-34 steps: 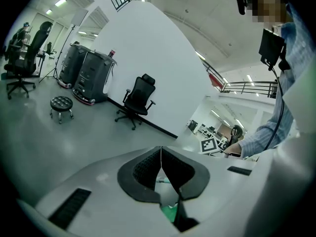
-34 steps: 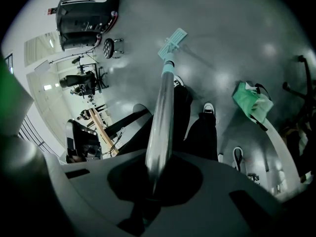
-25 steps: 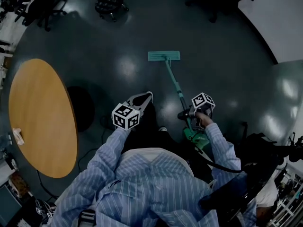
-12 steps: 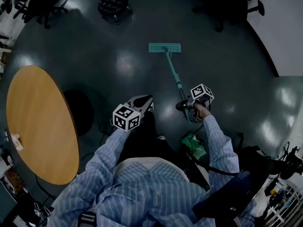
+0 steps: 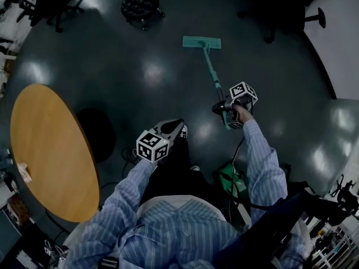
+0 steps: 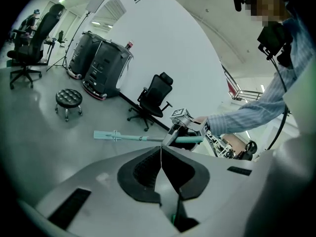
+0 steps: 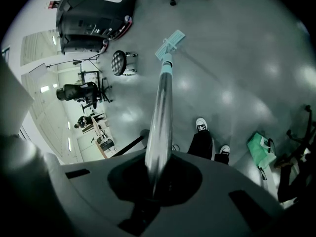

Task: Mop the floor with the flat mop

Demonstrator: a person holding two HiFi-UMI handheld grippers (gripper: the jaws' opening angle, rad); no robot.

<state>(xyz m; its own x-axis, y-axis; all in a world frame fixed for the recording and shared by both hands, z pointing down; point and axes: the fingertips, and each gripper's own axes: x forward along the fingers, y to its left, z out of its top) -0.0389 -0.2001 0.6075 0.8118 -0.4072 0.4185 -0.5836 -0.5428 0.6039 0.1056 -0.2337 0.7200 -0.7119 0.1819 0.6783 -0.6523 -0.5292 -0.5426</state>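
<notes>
The flat mop lies with its teal head flat on the dark floor ahead of me. Its handle slopes back to my right gripper, which is shut on it. In the right gripper view the handle runs out from between the jaws to the mop head. My left gripper hangs lower left of it, apart from the mop, its jaws shut on nothing. The left gripper view shows those shut jaws, the mop head and the right gripper beyond.
An oval wooden table stands at my left. A black wheeled stool sits beyond the mop head, with office chairs at far left and another chair at far right. A green bag and cables lie by my feet.
The mop head has slid forward across the floor, away from me and toward the stool. My right gripper has gone forward with the handle. The left gripper stays shut and empty.
</notes>
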